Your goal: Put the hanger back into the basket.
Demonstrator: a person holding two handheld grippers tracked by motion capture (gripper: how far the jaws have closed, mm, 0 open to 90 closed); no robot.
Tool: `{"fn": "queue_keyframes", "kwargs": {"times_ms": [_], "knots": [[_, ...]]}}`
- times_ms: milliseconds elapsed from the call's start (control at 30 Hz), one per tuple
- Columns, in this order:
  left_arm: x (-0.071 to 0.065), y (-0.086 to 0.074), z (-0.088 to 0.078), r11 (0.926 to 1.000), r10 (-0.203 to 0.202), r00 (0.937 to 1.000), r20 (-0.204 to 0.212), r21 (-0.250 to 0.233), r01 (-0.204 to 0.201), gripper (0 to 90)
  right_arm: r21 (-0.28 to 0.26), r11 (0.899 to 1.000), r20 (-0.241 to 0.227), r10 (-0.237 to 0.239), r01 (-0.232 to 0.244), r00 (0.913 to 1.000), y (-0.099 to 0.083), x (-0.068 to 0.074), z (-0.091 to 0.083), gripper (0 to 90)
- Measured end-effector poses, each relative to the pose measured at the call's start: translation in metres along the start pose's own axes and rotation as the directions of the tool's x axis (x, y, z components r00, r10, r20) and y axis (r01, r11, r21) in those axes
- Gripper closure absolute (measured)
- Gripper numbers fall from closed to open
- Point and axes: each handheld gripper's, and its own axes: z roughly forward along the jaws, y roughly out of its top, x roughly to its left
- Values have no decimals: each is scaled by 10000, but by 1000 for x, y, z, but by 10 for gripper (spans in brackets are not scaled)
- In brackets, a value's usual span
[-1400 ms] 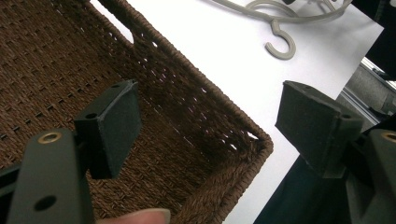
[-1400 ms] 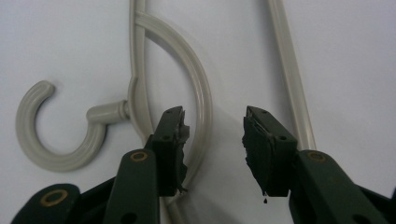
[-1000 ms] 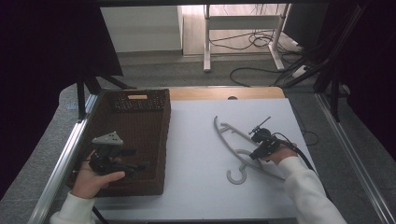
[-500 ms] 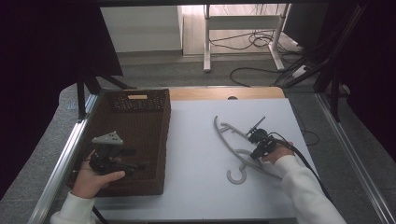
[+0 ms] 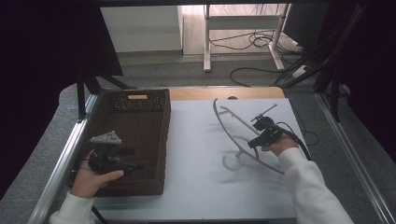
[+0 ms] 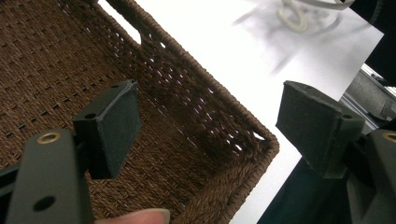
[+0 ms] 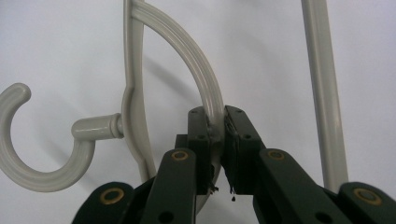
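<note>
1. While the right gripper [image 7: 217, 130] squeezes a curved arm of the grey hanger [image 5: 243, 135], its jaws have just closed tight on it.
2. Part of the hanger lifts off the white table [image 5: 196, 154], and its hook [image 7: 32, 154] points toward the basket.
3. Over the brown basket [image 5: 140, 121], the left gripper [image 6: 210, 126] waits with jaws wide apart, holding nothing.
</note>
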Motion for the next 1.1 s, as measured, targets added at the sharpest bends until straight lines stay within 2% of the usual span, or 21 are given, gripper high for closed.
{"fn": "queue_keyframes", "kwargs": {"times_ms": [200, 367, 467, 600, 667, 767, 833, 933, 1000, 1033, 1067, 1100], "knots": [[0, 0, -3, 9999, -52, 10000, 4, -146, 52, 213, -1028, 9928, -561, 559, -614, 9969, 14, 1, -25, 816], [-1, 1, -4, 9995, -121, 9999, 5, -297, 121, 213, -1735, 9764, -1085, 1106, -1284, 9879, 24, 3, -38, 816], [-1, 1, -5, 9993, -142, 9999, 0, -354, 142, 213, -2010, 9688, -1441, 1174, -1453, 9826, 29, 6, -41, 815], [0, 1, -6, 9989, -180, 9998, -10, -436, 180, 214, -2308, 9538, -1987, 1472, -1922, 9690, 33, 7, -41, 815], [0, 1, -6, 9988, -174, 9998, -18, -455, 173, 213, -2418, 9475, -2062, 1604, -2091, 9653, 35, 7, -40, 815], [0, 1, -6, 9987, -192, 9998, -47, -471, 190, 213, -2648, 9316, -2414, 1862, -2492, 9524, 36, 5, -39, 815], [0, 1, -6, 9986, -197, 9998, -47, -498, 194, 214, -2973, 9140, -2823, 1920, -2760, 9399, 36, 4, -41, 815], [-1, 1, -7, 9984, -216, 9997, -58, -524, 213, 214, -3434, 8730, -3585, 2189, -3463, 9075, 35, 3, -43, 815], [-1, 1, -6, 9984, -210, 9998, -60, -523, 206, 214, -3696, 8394, -4154, 2345, -3986, 8789, 35, 2, -43, 815], [-1, 1, -6, 9984, -209, 9998, -59, -529, 205, 214, -3744, 8268, -4367, 2420, -4197, 8664, 35, 2, -42, 815], [-2, 1, -6, 9984, -206, 9998, -57, -527, 203, 214, -3812, 8155, -4489, 2485, -4355, 8583, 35, 2, -42, 815], [-2, 1, -6, 9984, -200, 9998, -53, -523, 197, 214, -3873, 8062, -4530, 2562, -4473, 8539, 35, 2, -41, 815]]}}
